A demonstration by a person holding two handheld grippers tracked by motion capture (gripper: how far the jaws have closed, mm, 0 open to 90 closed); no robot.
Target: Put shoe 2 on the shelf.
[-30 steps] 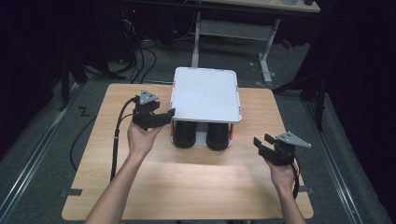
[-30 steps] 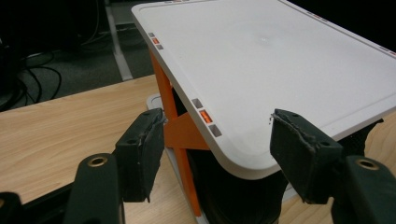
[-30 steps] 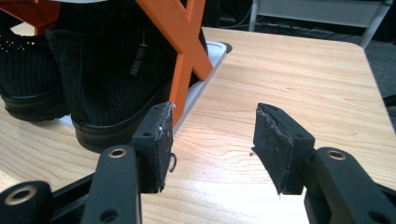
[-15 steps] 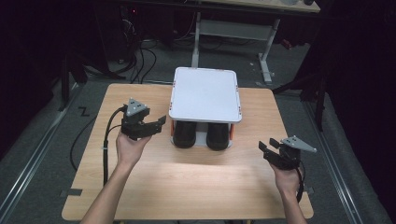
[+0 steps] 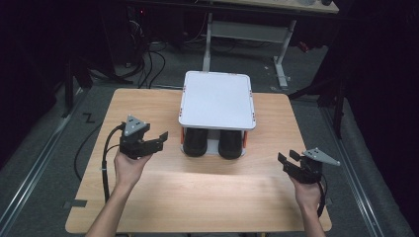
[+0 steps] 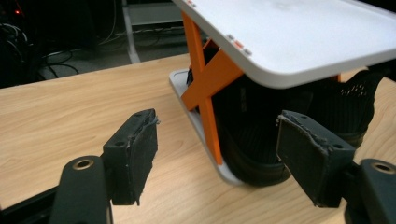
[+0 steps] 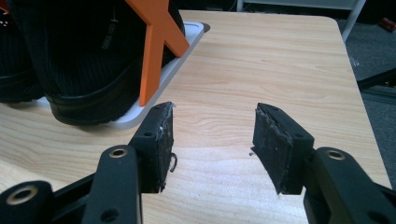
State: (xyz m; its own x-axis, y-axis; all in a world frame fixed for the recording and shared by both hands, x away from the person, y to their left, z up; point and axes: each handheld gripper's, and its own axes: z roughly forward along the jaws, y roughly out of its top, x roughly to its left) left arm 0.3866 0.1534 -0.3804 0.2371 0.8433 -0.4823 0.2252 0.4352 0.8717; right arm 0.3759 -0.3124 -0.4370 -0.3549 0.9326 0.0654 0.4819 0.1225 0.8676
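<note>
Wood-grain table [image 5: 148,197] is being taken up at its middle rear by a small two-level rack [image 5: 217,101], whose white top shelf is sitting flat over orange crossed side supports [image 6: 208,84] and a white base plate. Under that shelf a pair of black shoes [image 5: 213,143] is being stored side by side, toes pointing toward the person; in the left gripper view the knit upper and darker sole of the nearer shoe [image 6: 252,140] are being shown resting on the base plate.

Compared with a second ago, the left gripper [image 5: 148,143] is being drawn back from the rack's front left corner, where it was close against the shoes, and is now being held just beside the rack with nothing in it. The right gripper [image 5: 291,163] is likewise being lowered and pulled toward the near right of the table, well apart from the rack. Both sets of tongs are being kept spread wide, with bare wood seen between the pads [image 7: 159,135] in the right gripper view.

This retreat is being read as a sign that the shoes are already placed and both hands are being cleared away, or else reset for a fresh approach.
</note>
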